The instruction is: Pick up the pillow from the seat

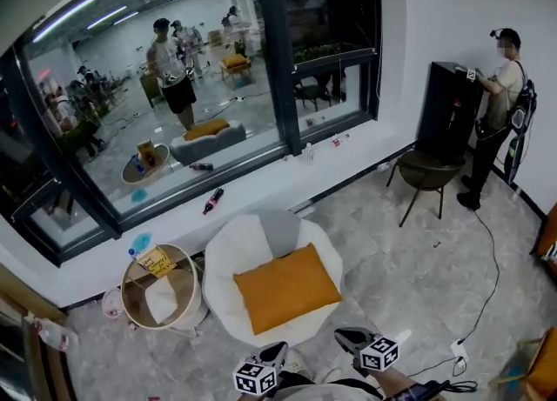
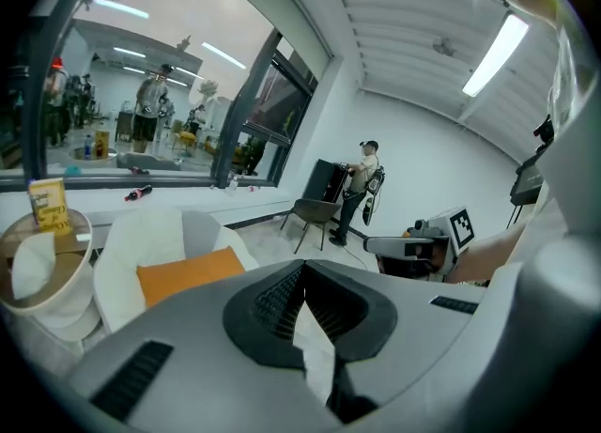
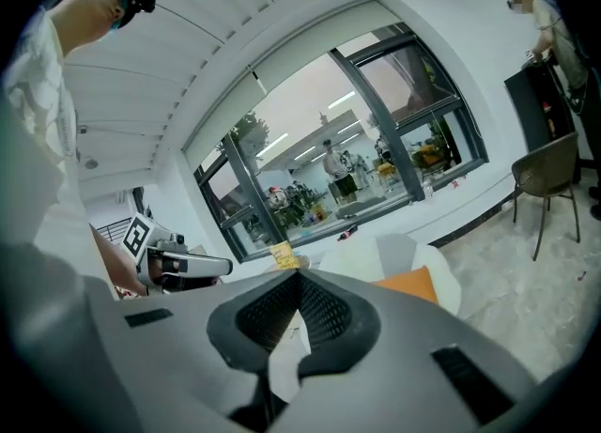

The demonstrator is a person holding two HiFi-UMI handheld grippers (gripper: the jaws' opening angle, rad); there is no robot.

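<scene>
where the pillow lies: the orange pillow sits flat on the round white seat, just on the far side of both tongs, its near edge free to reach.
left tongs: closed on nothing, aimed at the seat's near rim.
right tongs: closed on nothing, to the right of the left pair; i'd guess both must open before any grip.

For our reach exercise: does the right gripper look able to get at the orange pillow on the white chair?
Probably yes. The right gripper sits near the pillow, which lies uncovered on the chair, nothing between them. Its jaws are shut, so they must open first.
</scene>
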